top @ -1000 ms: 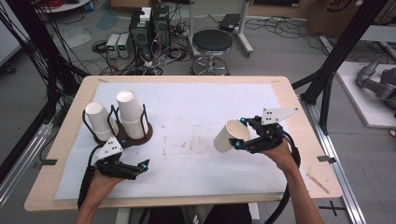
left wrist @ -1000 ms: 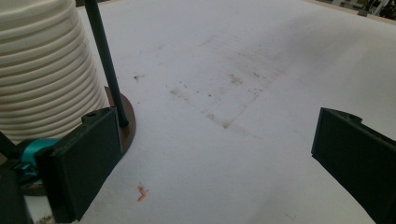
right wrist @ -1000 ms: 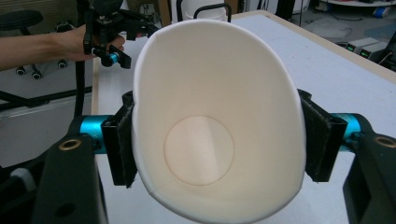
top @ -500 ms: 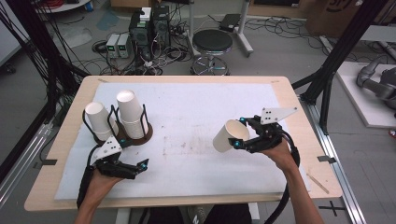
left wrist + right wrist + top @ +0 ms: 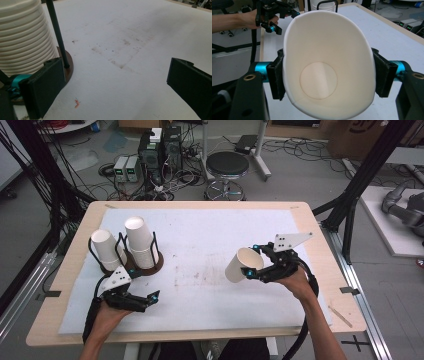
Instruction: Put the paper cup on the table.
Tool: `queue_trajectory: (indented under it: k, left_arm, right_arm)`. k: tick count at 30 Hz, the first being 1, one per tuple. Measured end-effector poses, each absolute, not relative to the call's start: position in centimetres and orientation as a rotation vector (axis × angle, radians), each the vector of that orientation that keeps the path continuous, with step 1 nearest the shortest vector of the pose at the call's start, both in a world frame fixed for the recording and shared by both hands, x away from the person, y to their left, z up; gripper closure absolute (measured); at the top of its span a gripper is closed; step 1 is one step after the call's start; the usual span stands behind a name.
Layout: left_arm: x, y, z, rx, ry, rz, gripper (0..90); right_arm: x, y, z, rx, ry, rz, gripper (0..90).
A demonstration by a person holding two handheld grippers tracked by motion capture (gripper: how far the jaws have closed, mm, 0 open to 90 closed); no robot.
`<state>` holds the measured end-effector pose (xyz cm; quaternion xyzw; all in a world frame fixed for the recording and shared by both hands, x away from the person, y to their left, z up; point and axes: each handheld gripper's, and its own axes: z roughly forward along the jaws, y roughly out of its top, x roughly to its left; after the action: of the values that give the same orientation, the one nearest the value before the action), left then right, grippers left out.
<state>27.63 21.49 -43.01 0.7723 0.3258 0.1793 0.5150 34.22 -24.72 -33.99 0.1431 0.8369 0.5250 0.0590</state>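
My right gripper [image 5: 248, 265] pinches a paper cup [image 5: 238, 265] on its side, above the table's right half, already squashed oval; squeezing harder could crumple it, while my left gripper [image 5: 150, 299] rests spread.

Wooden table [image 5: 320, 227] under a white mat [image 5: 210, 245]

The stained mat covers most of the top, leaving a bare wood border. On it at the left stands a brown-based wire cup holder [image 5: 150, 265] with two stacks of inverted paper cups [image 5: 141, 240].

No legible text or labels
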Motion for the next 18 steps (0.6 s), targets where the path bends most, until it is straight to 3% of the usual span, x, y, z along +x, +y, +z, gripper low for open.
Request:
queue_trajectory:
  k: [18]
  left_arm:
    - [27.8,21.6,-43.2,1.865,0.783,0.426,1.7]
  right_arm:
    - [35.2,-20.9,-33.8,0.342,2.628,1.462,28.6]
